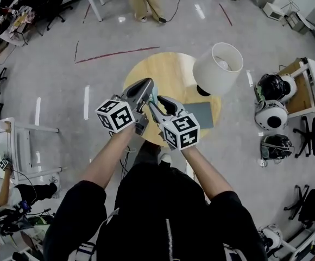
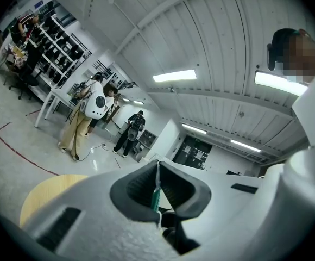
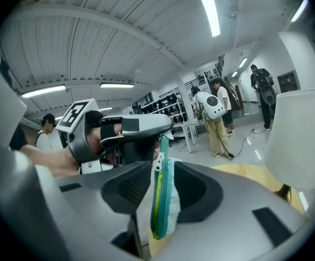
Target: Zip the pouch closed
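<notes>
The teal pouch (image 1: 154,94) hangs in the air between both grippers, above the round wooden table (image 1: 171,69). My left gripper (image 1: 146,86) is shut on a thin teal and white edge of the pouch (image 2: 156,192). My right gripper (image 3: 160,170) is shut on the pouch's teal zipper band (image 3: 160,200), with white lining bunched beside it. In the right gripper view the left gripper (image 3: 138,126) pinches the zipper's far end, and a white slider (image 3: 157,161) sits just below that grip. Most of the pouch is hidden by the jaws.
A white lamp shade (image 1: 218,67) stands at the table's right side, with a dark grey pad (image 1: 201,115) lying in front of it. Helmets (image 1: 271,86) sit on the floor at the right. People stand farther off in the room (image 2: 79,126).
</notes>
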`<state>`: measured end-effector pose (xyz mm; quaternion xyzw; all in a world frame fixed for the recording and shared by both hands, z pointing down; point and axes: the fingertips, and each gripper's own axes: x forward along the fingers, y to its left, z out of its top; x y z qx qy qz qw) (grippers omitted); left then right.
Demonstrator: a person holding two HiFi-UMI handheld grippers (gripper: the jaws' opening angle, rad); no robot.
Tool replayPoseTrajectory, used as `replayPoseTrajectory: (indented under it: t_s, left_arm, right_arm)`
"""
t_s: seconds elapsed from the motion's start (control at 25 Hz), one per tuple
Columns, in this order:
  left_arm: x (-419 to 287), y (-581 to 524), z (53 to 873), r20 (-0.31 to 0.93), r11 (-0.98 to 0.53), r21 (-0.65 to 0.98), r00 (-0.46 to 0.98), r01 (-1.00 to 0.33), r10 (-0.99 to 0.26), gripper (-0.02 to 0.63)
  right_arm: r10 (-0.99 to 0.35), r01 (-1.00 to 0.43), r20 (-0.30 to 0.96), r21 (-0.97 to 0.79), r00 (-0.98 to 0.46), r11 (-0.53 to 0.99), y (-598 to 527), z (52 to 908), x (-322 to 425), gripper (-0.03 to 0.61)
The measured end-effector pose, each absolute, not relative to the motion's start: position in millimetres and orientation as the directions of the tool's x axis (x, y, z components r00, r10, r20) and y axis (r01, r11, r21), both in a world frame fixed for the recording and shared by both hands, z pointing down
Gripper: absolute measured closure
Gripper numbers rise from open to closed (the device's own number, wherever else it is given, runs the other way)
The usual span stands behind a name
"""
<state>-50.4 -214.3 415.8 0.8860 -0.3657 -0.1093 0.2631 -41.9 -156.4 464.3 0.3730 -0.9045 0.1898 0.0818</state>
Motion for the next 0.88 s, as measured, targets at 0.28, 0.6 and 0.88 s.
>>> replayPoseTrajectory:
  t_s: [0.28,0.6,0.88]
  left_arm:
    - [-41.5,-197.5,416.0,0.003,-0.614,0.523,0.721,-0.592,-0.693,0.597]
    - [-43.3,-196.3,424.1,0.027,-0.617,0.515,0.731,-0.595,-0.682,0.597]
    - [-44.0,-193.6,432.4,0.033,-0.62,0.526,0.742,-0.583,-0.67,0.597]
  right_arm:
    - [-0.666,-0.736,0.329,-0.174,-0.669,0.654,-150.8,471.7,-43.7,0.485]
    - [-0.672,-0.741,0.341,-0.136,-0.658,0.657,-145.2,475.0,-33.5,0.509]
    - [-0.649,-0.731,0.355,-0.188,-0.673,0.656,-142.0,483.2,-32.4,0.505]
